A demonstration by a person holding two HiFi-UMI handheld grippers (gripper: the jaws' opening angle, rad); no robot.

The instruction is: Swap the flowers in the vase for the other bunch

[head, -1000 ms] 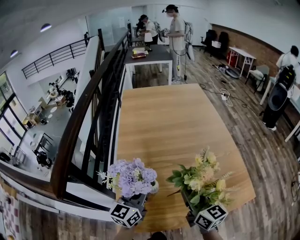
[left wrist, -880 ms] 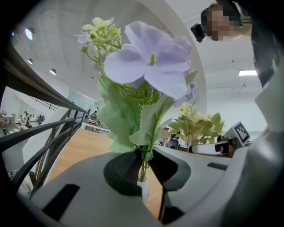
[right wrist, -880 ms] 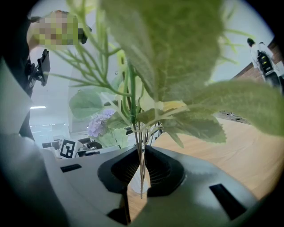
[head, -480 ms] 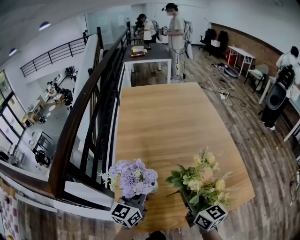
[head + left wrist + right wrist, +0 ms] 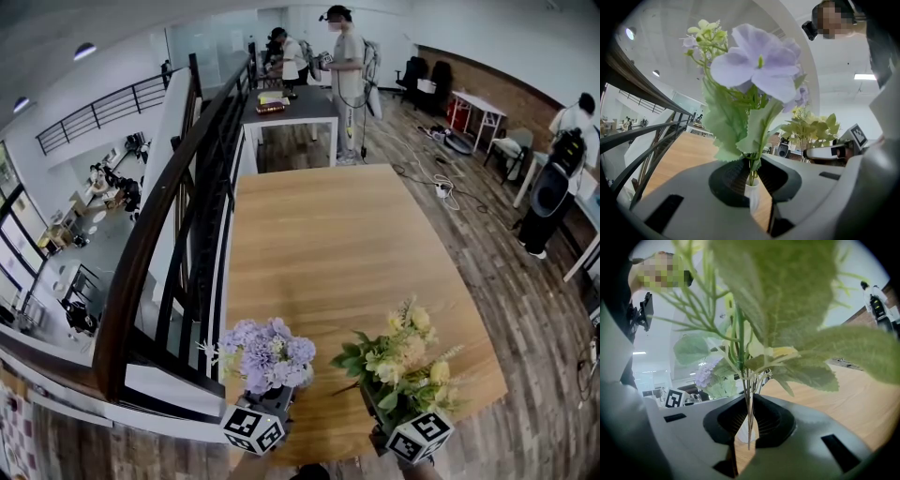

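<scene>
Two bunches hover over the near edge of the wooden table (image 5: 337,244). My left gripper (image 5: 272,401) is shut on the stems of the purple bunch (image 5: 265,354), whose big lilac bloom (image 5: 757,65) fills the left gripper view. Those stems run down between the pads into the mouth of a small white vase (image 5: 752,197), seen in the head view as a white rim (image 5: 308,375). My right gripper (image 5: 389,417) is shut on the thin stems of the yellow-green bunch (image 5: 403,361). In the right gripper view its leaves (image 5: 787,333) crowd the picture and the cut ends hang free below the jaws.
A dark stair railing (image 5: 178,244) runs along the table's left side, with a drop to a lower floor beyond. Two people (image 5: 349,66) stand at a grey table (image 5: 291,108) behind. Another person (image 5: 562,159) and floor cables (image 5: 441,187) are on the right.
</scene>
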